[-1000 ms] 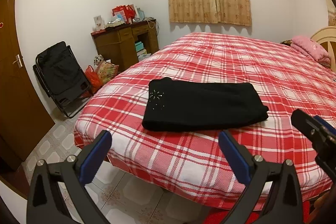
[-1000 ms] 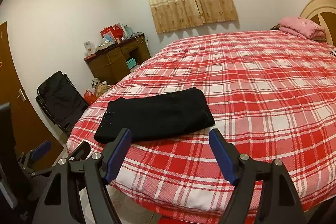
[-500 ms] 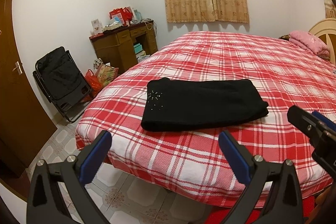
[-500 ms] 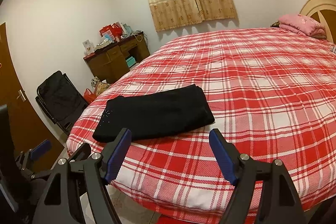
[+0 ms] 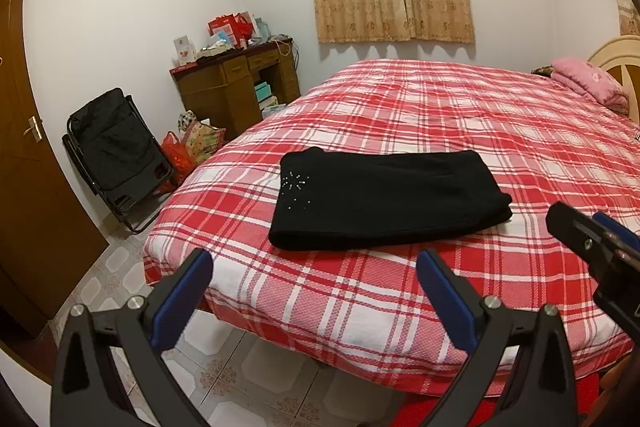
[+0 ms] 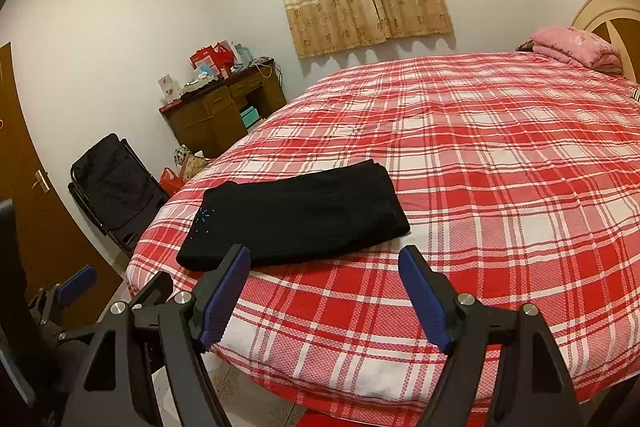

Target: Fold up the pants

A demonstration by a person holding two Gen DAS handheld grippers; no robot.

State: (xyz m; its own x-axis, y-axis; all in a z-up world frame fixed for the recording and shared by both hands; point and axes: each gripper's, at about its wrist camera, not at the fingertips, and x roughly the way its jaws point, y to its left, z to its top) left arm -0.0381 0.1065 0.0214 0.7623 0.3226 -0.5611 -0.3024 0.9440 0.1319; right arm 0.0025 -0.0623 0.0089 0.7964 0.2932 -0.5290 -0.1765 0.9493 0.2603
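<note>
Black pants (image 5: 384, 201) lie folded in a flat rectangle on the red plaid bed (image 5: 460, 115), near its front left corner, with a small sparkly pattern at their left end. They also show in the right wrist view (image 6: 296, 213). My left gripper (image 5: 314, 291) is open and empty, held back from the bed's front edge, below the pants. My right gripper (image 6: 324, 285) is open and empty, just in front of the pants' near edge. The right gripper's tip shows in the left wrist view (image 5: 580, 231).
A black folding chair (image 5: 116, 151), shopping bags (image 5: 192, 147) and a cluttered wooden desk (image 5: 236, 87) stand left of the bed. A brown door (image 5: 24, 163) is at far left. A pink blanket (image 5: 588, 85) lies by the headboard. Tiled floor (image 5: 248, 367) lies below.
Both grippers have drifted slightly back and up from the bed, so the pants look a little farther away. The pants have not moved. Both grippers stay open.
</note>
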